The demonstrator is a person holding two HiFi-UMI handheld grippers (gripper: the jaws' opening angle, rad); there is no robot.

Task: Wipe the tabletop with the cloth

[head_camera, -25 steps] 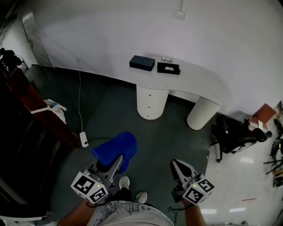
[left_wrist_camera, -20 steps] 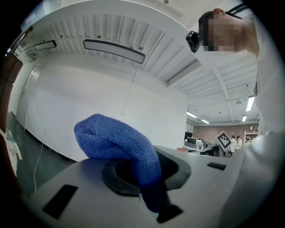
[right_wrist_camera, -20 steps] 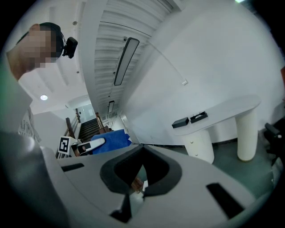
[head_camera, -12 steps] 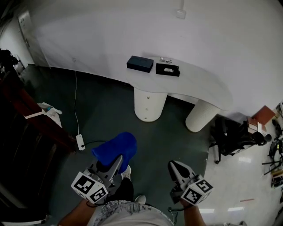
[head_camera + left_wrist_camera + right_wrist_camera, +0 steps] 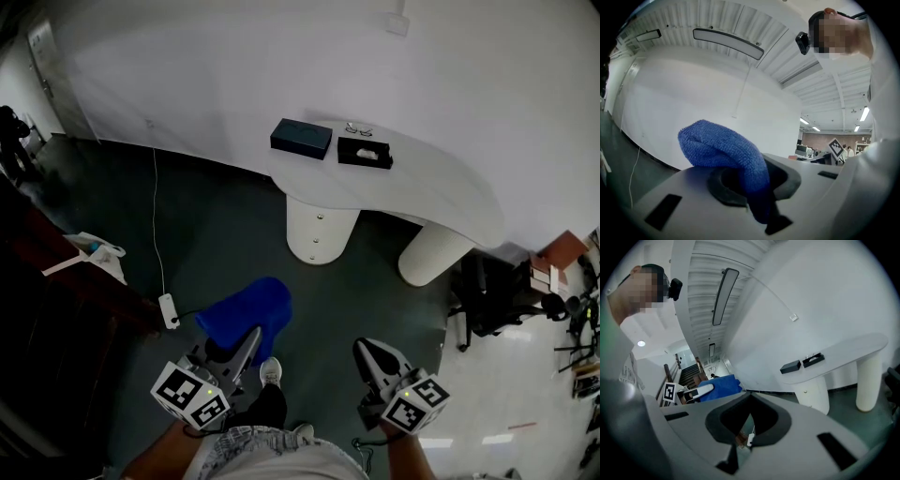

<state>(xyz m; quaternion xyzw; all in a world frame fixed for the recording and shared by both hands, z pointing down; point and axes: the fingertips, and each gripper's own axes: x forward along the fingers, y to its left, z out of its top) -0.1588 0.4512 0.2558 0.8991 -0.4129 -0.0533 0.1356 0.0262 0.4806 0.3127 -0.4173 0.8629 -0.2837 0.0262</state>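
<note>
Office or lab space, white curved table (image 5: 427, 183), black swivel chair (image 5: 489, 302); ceiling strip lights (image 5: 727, 42)

No readable text, brands or numbers; only square-pattern markers on left claw (image 5: 240, 349) and right claw (image 5: 373, 354) cubes.

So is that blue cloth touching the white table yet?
Apart. The head view shows the blue cloth pinched in the left gripper close to the person, with a stretch of dark floor between it and the white table.
</note>
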